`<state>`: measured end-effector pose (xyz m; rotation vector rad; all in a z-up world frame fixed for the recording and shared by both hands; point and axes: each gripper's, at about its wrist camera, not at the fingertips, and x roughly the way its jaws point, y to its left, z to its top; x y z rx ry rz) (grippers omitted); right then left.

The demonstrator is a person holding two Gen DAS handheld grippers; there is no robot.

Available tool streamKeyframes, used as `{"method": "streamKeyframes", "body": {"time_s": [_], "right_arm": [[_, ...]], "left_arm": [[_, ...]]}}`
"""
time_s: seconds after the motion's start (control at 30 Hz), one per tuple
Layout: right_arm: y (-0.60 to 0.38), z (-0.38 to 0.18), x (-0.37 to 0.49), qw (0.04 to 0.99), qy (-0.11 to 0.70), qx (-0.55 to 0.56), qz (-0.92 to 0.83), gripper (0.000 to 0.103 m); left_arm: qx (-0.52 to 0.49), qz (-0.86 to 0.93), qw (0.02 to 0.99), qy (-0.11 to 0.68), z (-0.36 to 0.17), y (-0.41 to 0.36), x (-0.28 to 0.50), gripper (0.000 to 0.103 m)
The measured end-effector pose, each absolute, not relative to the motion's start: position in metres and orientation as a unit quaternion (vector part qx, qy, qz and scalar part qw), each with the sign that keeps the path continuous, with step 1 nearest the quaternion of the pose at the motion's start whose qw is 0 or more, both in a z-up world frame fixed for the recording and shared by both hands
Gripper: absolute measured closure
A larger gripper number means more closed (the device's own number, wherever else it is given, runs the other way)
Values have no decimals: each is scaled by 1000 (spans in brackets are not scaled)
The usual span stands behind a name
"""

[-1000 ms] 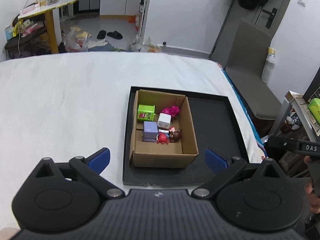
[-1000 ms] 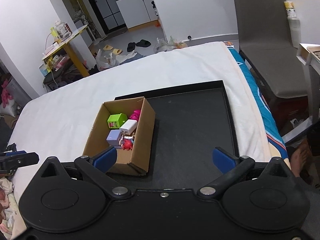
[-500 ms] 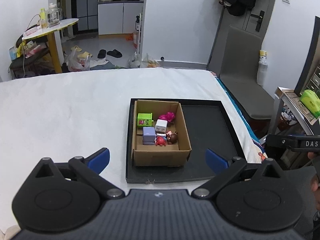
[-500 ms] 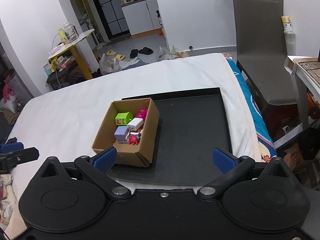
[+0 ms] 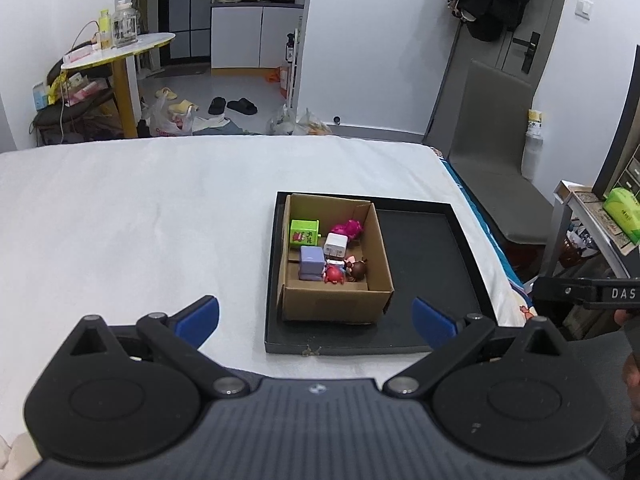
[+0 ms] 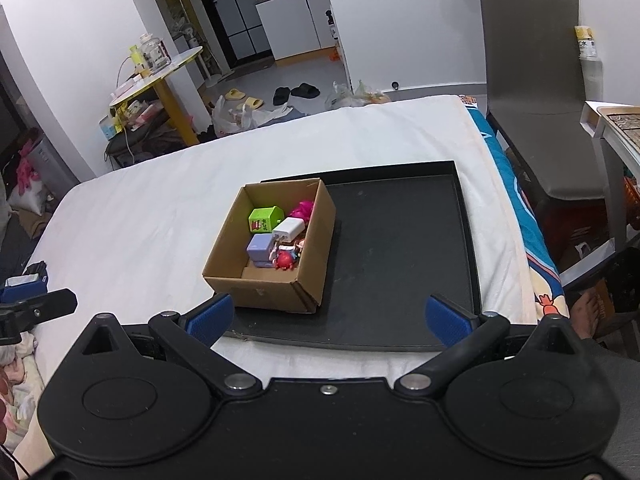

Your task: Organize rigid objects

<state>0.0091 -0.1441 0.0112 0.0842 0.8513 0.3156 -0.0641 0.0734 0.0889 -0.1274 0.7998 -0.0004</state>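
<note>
A cardboard box (image 5: 332,304) (image 6: 272,292) stands in the left part of a black tray (image 5: 424,248) (image 6: 400,240) on a white bed. In the box lie a green cube (image 5: 304,233) (image 6: 264,218), a white block (image 5: 336,245) (image 6: 289,229), a lilac block (image 5: 312,262) (image 6: 261,249), a magenta toy (image 5: 347,229) (image 6: 301,210), a red toy (image 5: 334,275) (image 6: 285,260) and a small doll (image 5: 357,268). My left gripper (image 5: 316,316) is open and empty, held back from the tray's near edge. My right gripper (image 6: 327,318) is open and empty, also near that edge.
The white bed (image 5: 140,220) spreads left of the tray. A grey chair (image 5: 492,140) (image 6: 536,80) stands at the right bedside, with a side table (image 5: 600,216) carrying a green packet. A yellow-legged table (image 5: 120,52) and clutter lie beyond the bed.
Both grippers have pulled back and up from the tray, so box and tray look smaller and farther. The things in the box have not moved. Both grippers stay open.
</note>
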Motion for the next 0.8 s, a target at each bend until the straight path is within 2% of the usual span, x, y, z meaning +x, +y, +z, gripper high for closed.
{"method": "streamKeyframes", "body": {"time_s": [0.8], "right_arm": [[-133, 4, 7, 893, 417, 32, 167, 0]], "left_arm": [[-52, 15, 912, 407, 80, 73, -65, 1]]}}
